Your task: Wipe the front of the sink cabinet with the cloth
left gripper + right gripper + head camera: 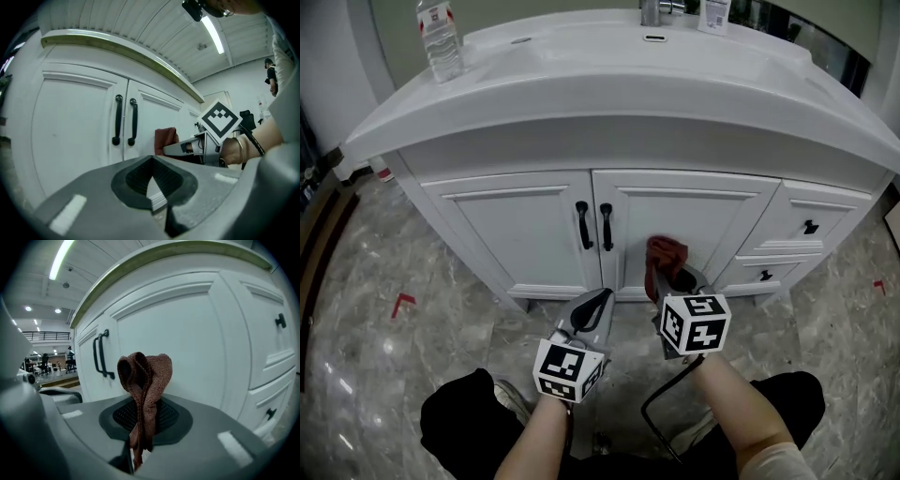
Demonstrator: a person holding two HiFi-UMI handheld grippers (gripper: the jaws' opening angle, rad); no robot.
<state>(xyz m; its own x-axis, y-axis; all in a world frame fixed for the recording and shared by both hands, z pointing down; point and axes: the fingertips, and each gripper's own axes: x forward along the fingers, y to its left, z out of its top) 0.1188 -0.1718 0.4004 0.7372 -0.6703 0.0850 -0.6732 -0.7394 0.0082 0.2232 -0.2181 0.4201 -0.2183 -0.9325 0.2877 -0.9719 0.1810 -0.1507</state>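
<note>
Left gripper [599, 302]: my jaws are closed tip to tip, nothing between them, held low near the sink cabinet [525, 230]. Right gripper [667, 281]: jaws clamped on the reddish-brown cloth [146, 373], bunched upright, near the right door's [684, 220] lower part. Contact unclear.

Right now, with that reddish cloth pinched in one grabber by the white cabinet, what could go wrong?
The cloth is bunched into a narrow fold in the right gripper, so the hard jaw tips might scrape the cabinet door. The black handles are near it; a sideways wipe could snag the cloth there. The left gripper, shut and empty, is close by and could bump the right one.
</note>
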